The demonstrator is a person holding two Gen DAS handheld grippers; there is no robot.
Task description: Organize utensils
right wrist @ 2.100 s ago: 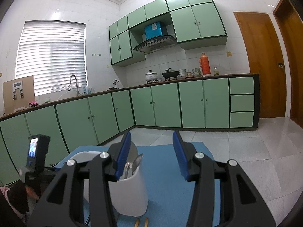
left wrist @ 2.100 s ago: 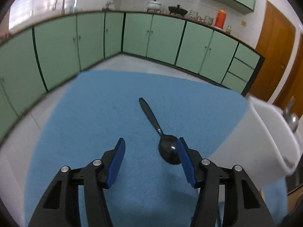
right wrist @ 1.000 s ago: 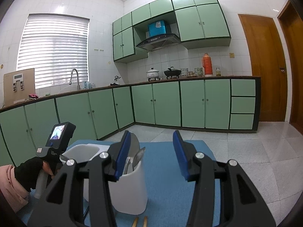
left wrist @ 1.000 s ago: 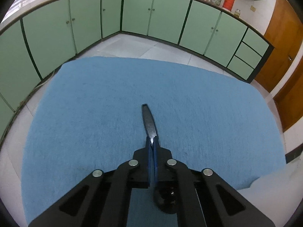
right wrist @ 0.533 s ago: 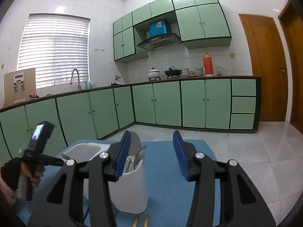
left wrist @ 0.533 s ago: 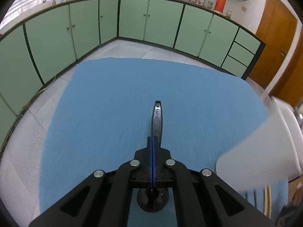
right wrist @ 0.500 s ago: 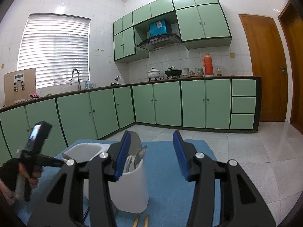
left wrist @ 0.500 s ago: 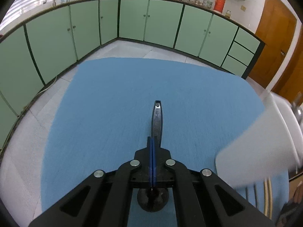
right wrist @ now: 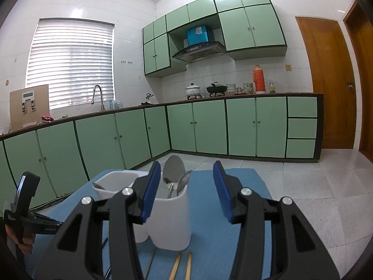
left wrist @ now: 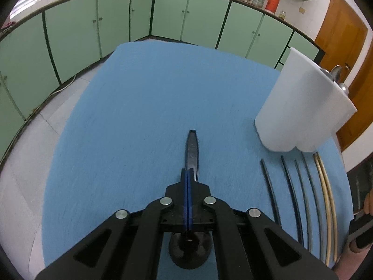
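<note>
My left gripper (left wrist: 188, 171) is shut on a black spoon (left wrist: 191, 150), lifted over the blue mat (left wrist: 139, 107); the handle points away from me and the bowl hangs below the jaws. A white utensil holder (left wrist: 300, 107) stands to the right on the mat, with two metal spoons (right wrist: 176, 177) in one compartment. In the right wrist view my right gripper (right wrist: 186, 190) is open, level, just short of the holder (right wrist: 170, 219), nothing between its fingers. My left gripper's body (right wrist: 23, 205) shows at the far left, held by a hand.
Several dark chopsticks (left wrist: 291, 186) and a pale wooden pair (left wrist: 326, 191) lie on the mat in front of the holder. Green kitchen cabinets (right wrist: 209, 126) run around the room. A wooden door (right wrist: 326, 81) is at the right. The tiled floor (right wrist: 314, 186) lies beyond the mat.
My left gripper closed on the black spoon, lifted it off the mat and carried it right, so the holder and chopsticks came into its view. The right gripper barely shifted.
</note>
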